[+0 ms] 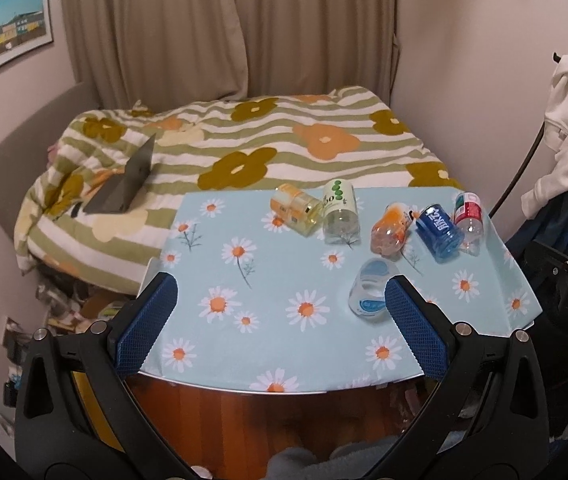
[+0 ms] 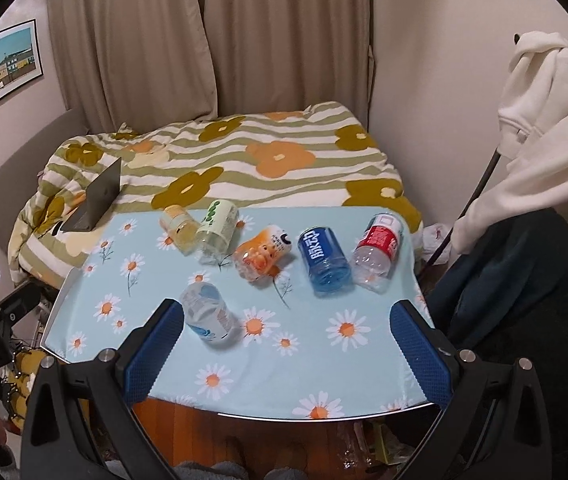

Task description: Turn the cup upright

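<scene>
**Both claws open, six cups still on their sides**

The left claw hangs spread wide and empty over the near edge of the worktop; the right claw is likewise agape, holding nothing. By the look of it nothing has been righted yet: every cup lies on its side, so the whole flip remains.

Seen from the right wrist, left to right: the yellow cup and green-dotted cup touch at about eleven o'clock, the orange cup lies near twelve, and the blue cup and red cup lie toward one. The pale-blue cup lies nearest, just beside the right claw's left finger, its long axis running from ten to four o'clock; which end is the mouth cannot be told.
</scene>
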The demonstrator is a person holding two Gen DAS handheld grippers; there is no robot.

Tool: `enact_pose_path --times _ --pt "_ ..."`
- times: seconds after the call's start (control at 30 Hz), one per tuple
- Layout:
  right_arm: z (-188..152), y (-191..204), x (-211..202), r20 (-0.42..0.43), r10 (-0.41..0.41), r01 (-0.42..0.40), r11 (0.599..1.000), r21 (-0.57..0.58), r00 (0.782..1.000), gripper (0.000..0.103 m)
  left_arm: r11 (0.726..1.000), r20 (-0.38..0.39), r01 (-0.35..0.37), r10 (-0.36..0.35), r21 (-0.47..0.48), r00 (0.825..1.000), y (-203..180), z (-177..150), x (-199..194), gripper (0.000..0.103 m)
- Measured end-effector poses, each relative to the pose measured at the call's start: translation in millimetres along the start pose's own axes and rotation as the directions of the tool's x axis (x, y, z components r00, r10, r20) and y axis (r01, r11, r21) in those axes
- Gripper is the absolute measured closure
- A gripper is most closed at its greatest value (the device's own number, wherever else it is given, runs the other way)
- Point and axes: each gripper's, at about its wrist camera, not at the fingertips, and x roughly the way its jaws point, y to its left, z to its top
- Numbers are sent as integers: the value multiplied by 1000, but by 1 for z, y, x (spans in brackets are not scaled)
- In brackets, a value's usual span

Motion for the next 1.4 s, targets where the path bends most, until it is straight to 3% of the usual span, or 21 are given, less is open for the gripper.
enact_pose_path --times 1.4 --pt "-1 -8 -3 2 3 -3 1000 2 1000 0 1000 12 8 -8 2 1000 -6 4 -6 0"
